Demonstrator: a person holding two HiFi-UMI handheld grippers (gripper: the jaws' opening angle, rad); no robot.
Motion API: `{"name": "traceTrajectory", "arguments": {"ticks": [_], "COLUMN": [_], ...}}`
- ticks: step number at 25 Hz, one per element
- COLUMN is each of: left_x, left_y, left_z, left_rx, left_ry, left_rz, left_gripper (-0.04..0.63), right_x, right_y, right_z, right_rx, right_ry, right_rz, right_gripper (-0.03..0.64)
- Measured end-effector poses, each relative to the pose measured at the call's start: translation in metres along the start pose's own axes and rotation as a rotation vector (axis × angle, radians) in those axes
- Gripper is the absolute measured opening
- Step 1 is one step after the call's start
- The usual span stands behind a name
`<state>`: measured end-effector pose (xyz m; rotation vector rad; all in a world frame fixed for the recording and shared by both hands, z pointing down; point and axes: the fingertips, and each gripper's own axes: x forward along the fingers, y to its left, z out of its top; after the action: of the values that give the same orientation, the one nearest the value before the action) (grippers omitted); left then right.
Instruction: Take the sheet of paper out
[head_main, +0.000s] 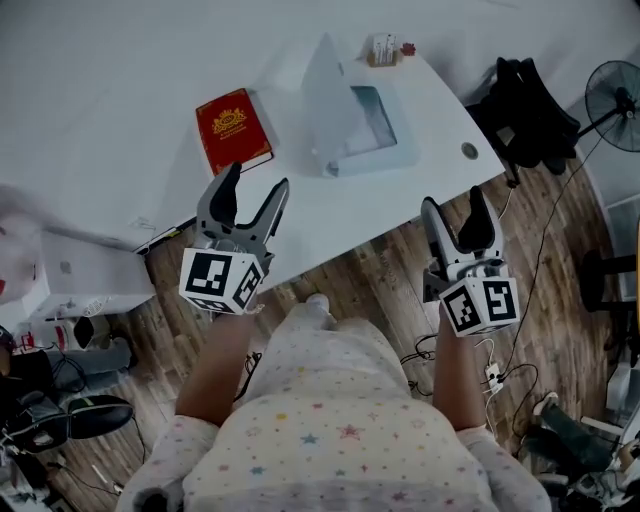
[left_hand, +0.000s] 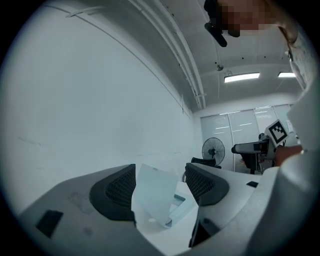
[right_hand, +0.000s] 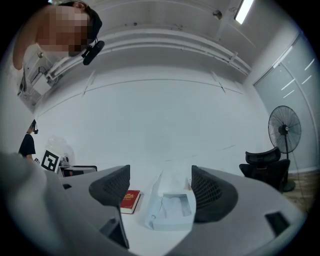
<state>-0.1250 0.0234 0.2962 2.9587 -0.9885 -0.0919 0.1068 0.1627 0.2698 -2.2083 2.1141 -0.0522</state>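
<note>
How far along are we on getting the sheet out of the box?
Done: the lid of the box stands open. In hand: nothing. The left gripper and right gripper are both open and empty, held short of the box. Left: what looks like the sheet lies inside the box, so reaching in, gripping it and lifting it out are all to do.

Head view: high, steeply down over table (head_main: 330, 215). Gripper views: low, near table edge, facing wall (right_hand: 150, 125); all share open box (head_main: 385, 155).
</note>
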Motion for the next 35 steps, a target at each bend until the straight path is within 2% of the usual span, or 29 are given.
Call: {"name": "traceTrajectory", "arguments": {"ticks": [6,10,16,26,31,35], "left_x": [0.024,0.041,0.082,0.175,0.189,0.183], "left_y": [0.020,0.029,0.049,0.047,0.047,0.054], "left_z": [-0.016,-0.019,-0.017,-0.013,-0.020,-0.026], "left_rx": [-0.031,-0.045,-0.038,-0.026,-0.028,-0.028], "left_ry": [0.039,0.036,0.033,0.014,0.035,0.057], "left_rz": [0.016,0.041,0.116,0.210,0.272,0.306], "left_gripper": [0.290,0.290,0.290,0.290,0.290,0.290], "right_x": [0.026,0.049,0.101,0.190,0.221,0.237], "right_y": [-0.015,-0.027,-0.054,-0.136,-0.147,-0.137], "right_z": [-0.010,-0.017,-0.014,-0.005,-0.015,-0.023], "right_rx": [0.018,0.022,0.012,0.015,0.039,0.066], "right_ry": [0.027,0.047,0.046,0.060,0.091,0.109], "right_rz": [-0.021,-0.005,0.057,0.161,0.243,0.287], "right_gripper": [0.364,0.362,0.362,0.353,0.338,0.321]}}
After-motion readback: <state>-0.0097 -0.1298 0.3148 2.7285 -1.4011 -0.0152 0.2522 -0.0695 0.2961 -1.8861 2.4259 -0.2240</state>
